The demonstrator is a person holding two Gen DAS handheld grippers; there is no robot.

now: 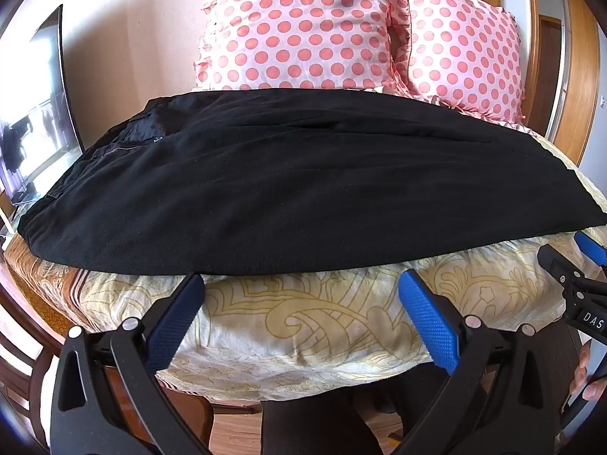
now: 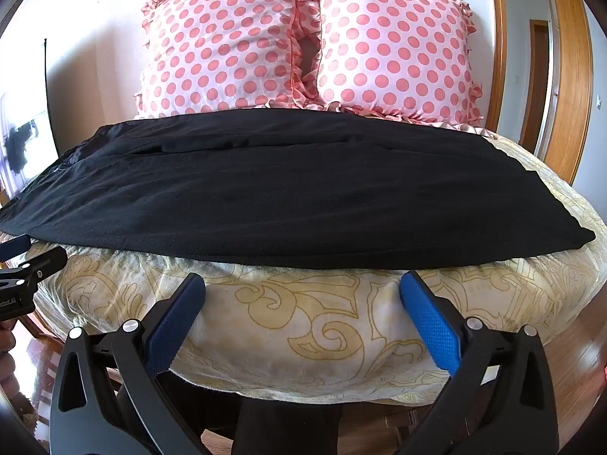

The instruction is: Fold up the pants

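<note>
Black pants (image 1: 288,185) lie flat across the bed, folded lengthwise, waist with zipper at the left and leg ends at the right; they also show in the right wrist view (image 2: 296,197). My left gripper (image 1: 301,284) is open and empty, just short of the pants' near edge, towards the waist half. My right gripper (image 2: 301,284) is open and empty, just short of the near edge, towards the leg half. Each gripper shows in the other's view, the right gripper (image 1: 584,261) at the right edge and the left gripper (image 2: 22,261) at the left edge.
The pants rest on a cream bedspread (image 1: 303,326) with a gold pattern. Two pink polka-dot pillows (image 2: 224,45) (image 2: 394,53) stand behind against the wall. A mirror (image 1: 38,113) stands at the left, wooden door frames (image 2: 569,76) at the right, wooden floor (image 2: 592,360) below.
</note>
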